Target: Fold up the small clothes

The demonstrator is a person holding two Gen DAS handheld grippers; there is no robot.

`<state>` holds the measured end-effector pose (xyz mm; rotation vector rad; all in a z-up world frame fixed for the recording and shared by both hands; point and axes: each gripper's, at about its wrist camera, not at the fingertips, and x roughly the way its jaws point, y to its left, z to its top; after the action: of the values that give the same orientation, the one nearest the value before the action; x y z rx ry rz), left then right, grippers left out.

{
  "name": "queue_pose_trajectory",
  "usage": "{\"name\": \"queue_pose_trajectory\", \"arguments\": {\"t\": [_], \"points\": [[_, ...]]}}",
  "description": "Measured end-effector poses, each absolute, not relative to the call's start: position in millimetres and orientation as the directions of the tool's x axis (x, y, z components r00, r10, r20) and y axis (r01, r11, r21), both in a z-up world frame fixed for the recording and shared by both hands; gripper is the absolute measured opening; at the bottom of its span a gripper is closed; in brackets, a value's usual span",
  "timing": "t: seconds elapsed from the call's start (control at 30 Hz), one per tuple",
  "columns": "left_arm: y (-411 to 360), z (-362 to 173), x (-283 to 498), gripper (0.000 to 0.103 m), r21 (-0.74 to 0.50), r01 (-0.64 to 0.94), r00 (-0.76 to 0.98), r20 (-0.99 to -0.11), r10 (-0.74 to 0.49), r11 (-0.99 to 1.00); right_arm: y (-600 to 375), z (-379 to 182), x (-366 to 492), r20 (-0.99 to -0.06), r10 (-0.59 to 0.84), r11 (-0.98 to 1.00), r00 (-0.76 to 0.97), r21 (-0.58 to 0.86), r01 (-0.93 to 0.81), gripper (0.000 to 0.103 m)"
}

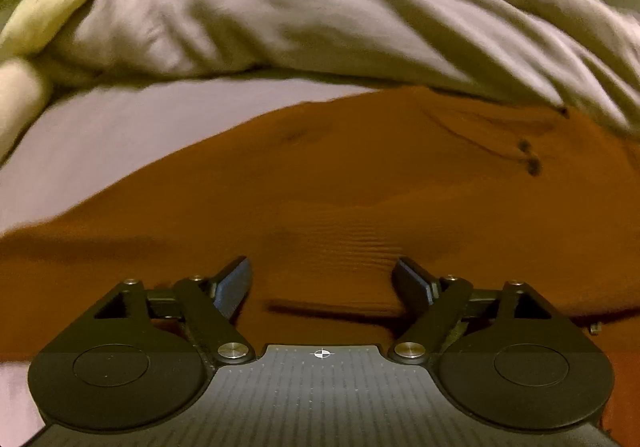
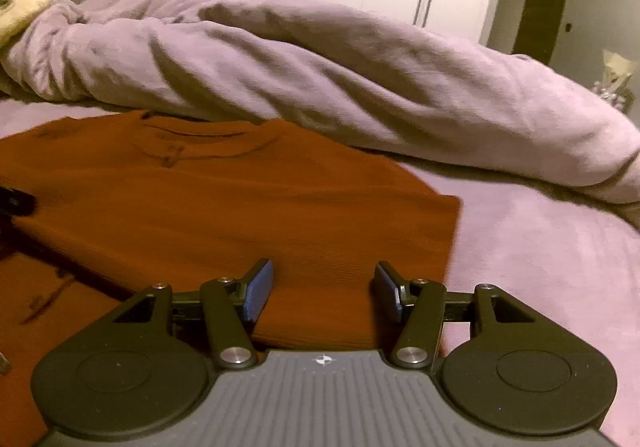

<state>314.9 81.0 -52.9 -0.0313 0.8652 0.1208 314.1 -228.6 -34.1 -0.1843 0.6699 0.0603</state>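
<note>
While both tongs point(image 1: 322, 279) point(image 2: 324, 287) gape empty above the rust garment point(image 2: 248, 207), a bunched lilac duvet point(image 2: 320, 67) crowds its far edge.

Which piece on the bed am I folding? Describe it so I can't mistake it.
Start at the bunched lilac duvet heaped across the bed. On the flat lilac sheet in front of it lies the rust-orange ribbed top, spread flat. It is the only orange thing there, with small buttons at the neckline.

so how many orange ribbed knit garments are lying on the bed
1: the orange ribbed knit garment lies flat on the lilac bed sheet, in front of the bunched lilac duvet. More could be hidden beneath.
</note>
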Motion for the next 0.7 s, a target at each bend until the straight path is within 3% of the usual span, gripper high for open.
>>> {"name": "queue_pose_trajectory", "arguments": {"t": [0.13, 0.2, 0.3, 0.47, 0.7], "points": [[122, -37, 281, 0.086, 0.006, -0.207, 0.66, -0.737, 0.144, 0.978, -238, -33, 313, -0.614, -0.224, 0.945, 0.757, -0.327, 0.014, 0.056], [150, -33, 255, 0.092, -0.016, -0.27, 0.671, -0.72, 0.176, 0.963, -245, -22, 303, -0.627, -0.202, 0.962, 0.752, -0.27, 0.034, 0.057], [203, -37, 219, 0.092, -0.068, -0.42, 0.64, -0.73, 0.242, 0.905, -243, -9, 272, -0.614, -0.156, 0.974, 0.774, -0.225, 0.018, 0.061], [293, -49, 168, 0.082, -0.192, -0.669, 0.557, -0.769, 0.314, 0.718, -236, -6, 224, -0.616, -0.107, 0.985, 0.78, -0.175, -0.003, 0.063], [351, -52, 154, 0.076, -0.347, -0.719, 0.606, -0.737, 0.299, 0.602, -227, -14, 201, -0.667, -0.129, 0.982, 0.733, -0.188, 0.001, 0.063]]}}
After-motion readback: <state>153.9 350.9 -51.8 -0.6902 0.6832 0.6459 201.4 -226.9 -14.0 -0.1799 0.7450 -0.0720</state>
